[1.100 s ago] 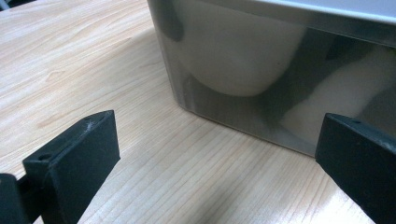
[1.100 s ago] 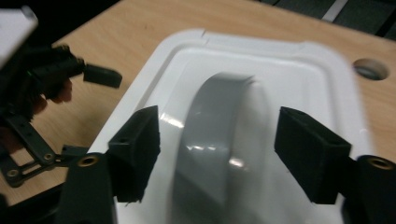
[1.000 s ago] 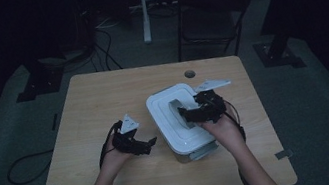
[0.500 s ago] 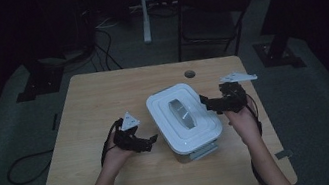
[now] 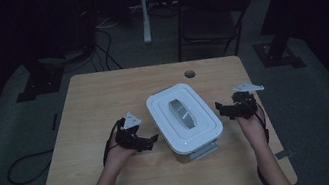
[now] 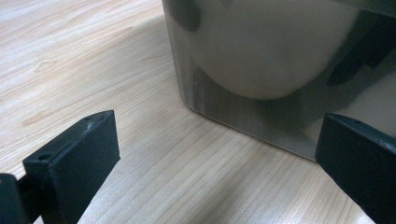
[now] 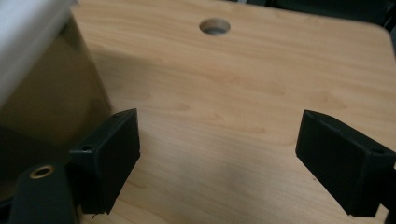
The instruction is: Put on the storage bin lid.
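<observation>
On the wooden tabletop [image 5: 103,102], the left gripper [image 5: 152,139] lies low at the near left, its jaws spread wide and empty, pointing at the left side of the container [image 5: 184,118]. In the left gripper view the container's [image 6: 261,70] translucent wall stands just ahead of the jaws, apart from them. The white-lidded container sits mid-table, a grey handle [image 5: 181,114] on its lid. To its right the right gripper [image 5: 219,109] has its jaws wide apart, just opened further, nothing between them, close beside the container's right side. A round hole [image 5: 190,74] marks the far tabletop.
</observation>
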Action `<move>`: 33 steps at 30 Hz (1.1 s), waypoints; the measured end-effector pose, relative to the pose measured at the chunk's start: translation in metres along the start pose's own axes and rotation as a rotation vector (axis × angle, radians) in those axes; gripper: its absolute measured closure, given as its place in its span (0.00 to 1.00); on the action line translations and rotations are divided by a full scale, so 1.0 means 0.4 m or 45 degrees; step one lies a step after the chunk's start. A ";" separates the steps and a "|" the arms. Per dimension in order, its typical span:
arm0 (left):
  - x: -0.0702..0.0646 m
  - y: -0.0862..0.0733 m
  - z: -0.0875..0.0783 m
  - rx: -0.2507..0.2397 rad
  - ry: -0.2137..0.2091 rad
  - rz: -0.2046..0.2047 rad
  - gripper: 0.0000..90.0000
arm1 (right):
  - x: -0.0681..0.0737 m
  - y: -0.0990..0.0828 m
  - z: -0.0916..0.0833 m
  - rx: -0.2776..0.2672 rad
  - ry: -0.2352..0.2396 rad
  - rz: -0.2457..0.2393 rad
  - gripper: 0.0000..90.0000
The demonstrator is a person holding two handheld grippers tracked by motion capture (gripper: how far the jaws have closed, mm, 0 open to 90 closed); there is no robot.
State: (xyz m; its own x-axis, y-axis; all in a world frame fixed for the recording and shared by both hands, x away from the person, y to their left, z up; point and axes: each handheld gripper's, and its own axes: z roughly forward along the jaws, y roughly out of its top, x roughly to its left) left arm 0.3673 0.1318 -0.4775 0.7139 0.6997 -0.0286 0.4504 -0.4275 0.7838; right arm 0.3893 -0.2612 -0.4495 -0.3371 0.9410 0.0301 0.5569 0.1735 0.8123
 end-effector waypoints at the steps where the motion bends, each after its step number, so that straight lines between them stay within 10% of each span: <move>1: 0.000 0.000 0.002 -0.001 -0.001 -0.001 0.01 | -0.005 -0.012 0.008 0.001 0.003 0.005 0.15; 28: 0.031 0.015 0.016 0.022 0.010 -0.004 0.01 | 0.101 -0.117 0.075 0.061 0.271 -0.012 0.19; 33: 0.047 0.008 0.005 0.019 0.034 -0.012 0.01 | 0.136 -0.110 0.072 0.060 0.222 -0.053 0.20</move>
State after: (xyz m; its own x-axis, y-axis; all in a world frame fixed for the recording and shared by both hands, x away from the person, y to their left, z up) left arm 0.3835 0.1424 -0.4769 0.6949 0.7188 -0.0189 0.4653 -0.4295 0.7740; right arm 0.3682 -0.2092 -0.5004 -0.4846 0.8689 0.1006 0.5730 0.2284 0.7871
